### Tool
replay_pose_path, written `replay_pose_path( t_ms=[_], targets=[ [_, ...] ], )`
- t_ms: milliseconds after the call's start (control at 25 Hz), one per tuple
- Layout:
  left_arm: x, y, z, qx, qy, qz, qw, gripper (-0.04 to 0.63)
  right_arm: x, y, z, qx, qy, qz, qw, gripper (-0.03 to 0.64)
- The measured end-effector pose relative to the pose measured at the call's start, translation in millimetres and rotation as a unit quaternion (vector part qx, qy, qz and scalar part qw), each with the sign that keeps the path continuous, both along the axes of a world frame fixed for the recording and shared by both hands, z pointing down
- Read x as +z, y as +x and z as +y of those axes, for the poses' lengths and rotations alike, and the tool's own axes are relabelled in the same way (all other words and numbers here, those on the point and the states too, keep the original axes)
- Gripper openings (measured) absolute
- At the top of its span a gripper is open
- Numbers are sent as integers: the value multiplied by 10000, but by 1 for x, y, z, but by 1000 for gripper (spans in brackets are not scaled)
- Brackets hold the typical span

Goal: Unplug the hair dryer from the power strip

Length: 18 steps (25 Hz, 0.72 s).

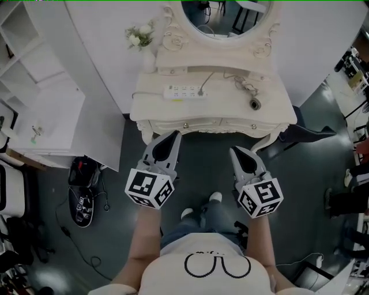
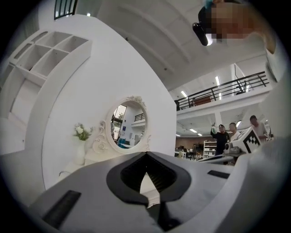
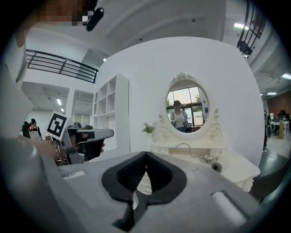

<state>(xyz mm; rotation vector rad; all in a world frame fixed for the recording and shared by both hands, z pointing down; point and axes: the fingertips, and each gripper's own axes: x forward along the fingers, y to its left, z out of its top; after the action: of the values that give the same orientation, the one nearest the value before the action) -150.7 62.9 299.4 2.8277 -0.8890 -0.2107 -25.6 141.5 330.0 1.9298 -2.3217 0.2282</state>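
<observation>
A white power strip lies on the white dressing table, with a plug in its right end. The plug's cable runs right toward the hair dryer, which lies at the table's right side. Both grippers hover in front of the table's near edge, short of it. My left gripper is shut and empty. My right gripper is shut and empty too. In the right gripper view the hair dryer and the cable show beyond the closed jaws. The left gripper's own view shows the table only in part.
An oval mirror stands at the table's back, and a vase of flowers at its left. A white shelf unit is on the left. A black bag and cables lie on the floor. A dark chair stands at the right.
</observation>
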Motion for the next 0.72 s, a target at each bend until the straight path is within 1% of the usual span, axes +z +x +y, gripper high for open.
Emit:
replay_pose_path(
  t_ms=[200, 320, 440, 640, 720],
  targets=[
    [17, 20, -39, -281, 56, -464, 9985, -2, 7, 26, -44, -182, 34, -58, 9998, -5],
    [29, 41, -69, -411, 52, -779, 9961, -2, 9, 45, -82, -362, 64, -64, 9993, -5],
    [34, 66, -100, -489, -16, -887, 9949, -2, 9, 65, -120, -559, 81, -80, 9984, -5],
    [37, 113, -154, -556, -120, -857, 9947, -2, 12, 108, -187, -858, 27, -202, 9961, -5],
    [44, 128, -172, -650, -197, -989, 9928, -2, 16, 123, -210, -979, -7, -255, 9949, -5]
  ],
)
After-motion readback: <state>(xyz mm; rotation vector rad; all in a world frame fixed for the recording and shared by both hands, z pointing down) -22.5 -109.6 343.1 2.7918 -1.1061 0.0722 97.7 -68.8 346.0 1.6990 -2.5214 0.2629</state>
